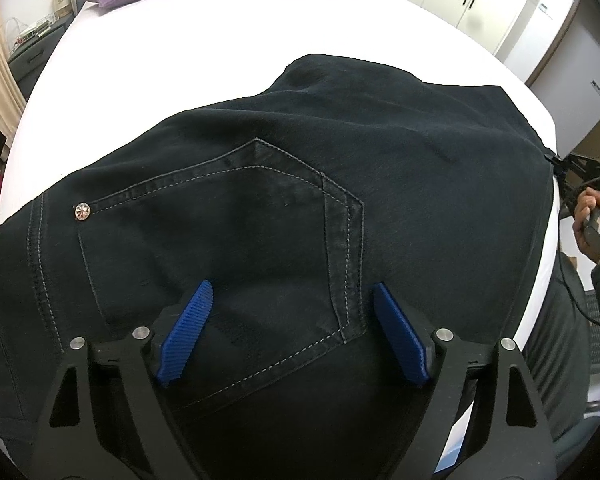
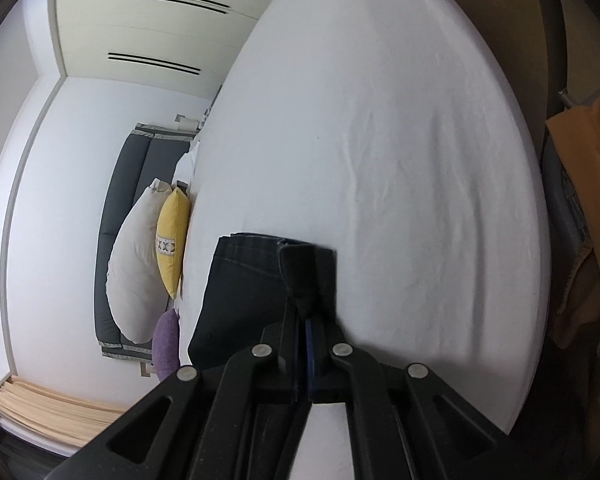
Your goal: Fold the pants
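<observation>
**Pants on bed: left jaws spread over back pocket, right jaws clamped on an edge**

Pants (image 1: 300, 184), dark denim, lie spread on the white bed (image 1: 204, 48), back pocket side up, a copper rivet (image 1: 81, 212) at the pocket corner.

Left gripper (image 1: 288, 332): jaws wide, blue pads either side of the pocket's lower seam, directly over the cloth. Contact with the fabric cannot be judged from this view.

Right gripper (image 2: 308, 312): jaws narrow, pinching a small bunch of denim at the garment's edge. The left wrist view shows that gripper at the far right border of the pants, in the person's right hand (image 1: 592, 216).

Key relation: the cloth runs between the two grippers, the right one at its edge and the left one mid-panel. Judgement: any fold would be led by the right side, which is the only one with a grip.

Unclear: which end is waistband and which is leg, and the long axis. The near part of the garment is cut off under the left gripper's frame. Pillows (image 2: 148, 264) sit well apart at the headboard.
</observation>
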`<action>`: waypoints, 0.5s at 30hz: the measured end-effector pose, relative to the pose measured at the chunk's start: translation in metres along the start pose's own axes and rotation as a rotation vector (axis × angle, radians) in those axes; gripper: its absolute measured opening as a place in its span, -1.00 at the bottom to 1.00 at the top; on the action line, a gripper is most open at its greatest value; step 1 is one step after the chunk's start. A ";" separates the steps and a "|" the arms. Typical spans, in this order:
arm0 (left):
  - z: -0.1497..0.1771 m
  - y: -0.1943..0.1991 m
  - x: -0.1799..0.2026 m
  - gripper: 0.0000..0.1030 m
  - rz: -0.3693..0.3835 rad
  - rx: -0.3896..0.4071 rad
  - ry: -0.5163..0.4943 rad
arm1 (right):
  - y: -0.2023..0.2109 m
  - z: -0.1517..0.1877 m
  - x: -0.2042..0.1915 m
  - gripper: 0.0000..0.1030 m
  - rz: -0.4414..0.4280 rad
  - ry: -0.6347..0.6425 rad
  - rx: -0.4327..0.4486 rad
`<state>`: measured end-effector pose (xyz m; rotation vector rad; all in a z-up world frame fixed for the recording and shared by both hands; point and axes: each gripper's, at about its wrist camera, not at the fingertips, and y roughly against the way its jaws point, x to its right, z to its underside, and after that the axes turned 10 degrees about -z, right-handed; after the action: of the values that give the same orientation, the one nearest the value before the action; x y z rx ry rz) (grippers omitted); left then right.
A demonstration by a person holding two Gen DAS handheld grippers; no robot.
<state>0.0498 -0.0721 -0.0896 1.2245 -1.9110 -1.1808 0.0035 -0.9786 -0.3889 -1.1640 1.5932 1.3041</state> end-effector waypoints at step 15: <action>0.009 0.006 -0.008 0.63 0.020 0.038 0.018 | 0.012 0.031 -0.113 -0.32 -0.004 0.299 -0.061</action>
<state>0.0435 -0.0601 -0.0878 1.2291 -1.9359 -1.1246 0.0255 -0.9274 -0.2856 -1.4537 1.7700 1.2266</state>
